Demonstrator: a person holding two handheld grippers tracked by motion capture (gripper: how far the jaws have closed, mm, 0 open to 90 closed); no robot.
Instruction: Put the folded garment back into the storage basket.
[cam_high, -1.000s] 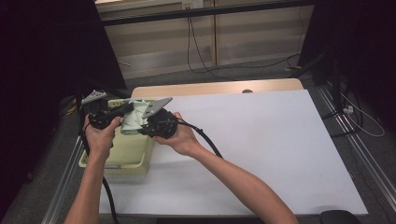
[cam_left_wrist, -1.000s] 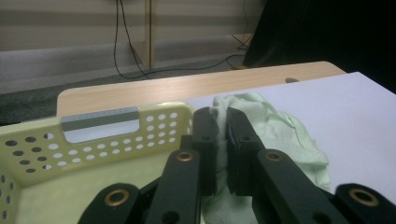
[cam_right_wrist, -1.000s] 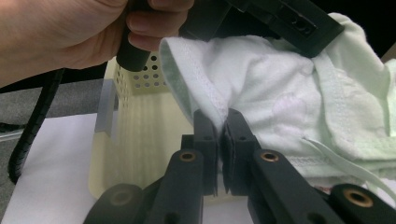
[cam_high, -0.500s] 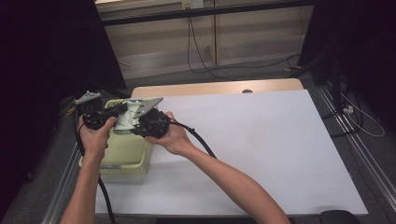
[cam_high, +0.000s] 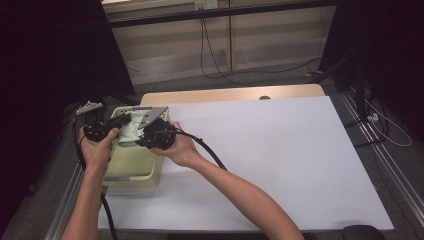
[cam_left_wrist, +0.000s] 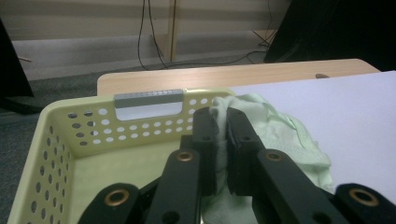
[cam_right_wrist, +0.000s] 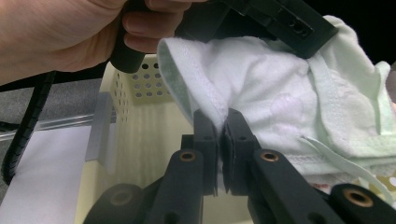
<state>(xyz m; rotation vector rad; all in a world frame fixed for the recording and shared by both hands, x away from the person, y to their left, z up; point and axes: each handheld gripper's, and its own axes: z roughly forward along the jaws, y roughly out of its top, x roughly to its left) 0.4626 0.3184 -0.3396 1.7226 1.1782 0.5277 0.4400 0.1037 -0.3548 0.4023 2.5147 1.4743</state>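
A pale green cloth garment (cam_high: 129, 131) hangs bunched above a pale yellow perforated basket (cam_high: 131, 170) at the table's left edge. My left gripper (cam_high: 120, 122) is shut on one part of the cloth (cam_left_wrist: 275, 135), its jaws pinching a fold over the basket's far wall (cam_left_wrist: 93, 128). My right gripper (cam_high: 142, 134) is shut on a hemmed edge of the same cloth (cam_right_wrist: 261, 102). In the right gripper view the other hand (cam_right_wrist: 60, 32) and its gripper sit just above the cloth, with the basket (cam_right_wrist: 140, 140) below.
The basket has a grey handle plate (cam_left_wrist: 148, 99) on its far wall. A white table top (cam_high: 280, 160) stretches to the right, with a wooden strip (cam_high: 235, 94) at its far edge. Black cables (cam_high: 205, 147) trail from both grippers. Dark panels stand left and right.
Both hands, with the cloth held between them, have shifted a little to the left, over the basket. The grip on the cloth looks the same.
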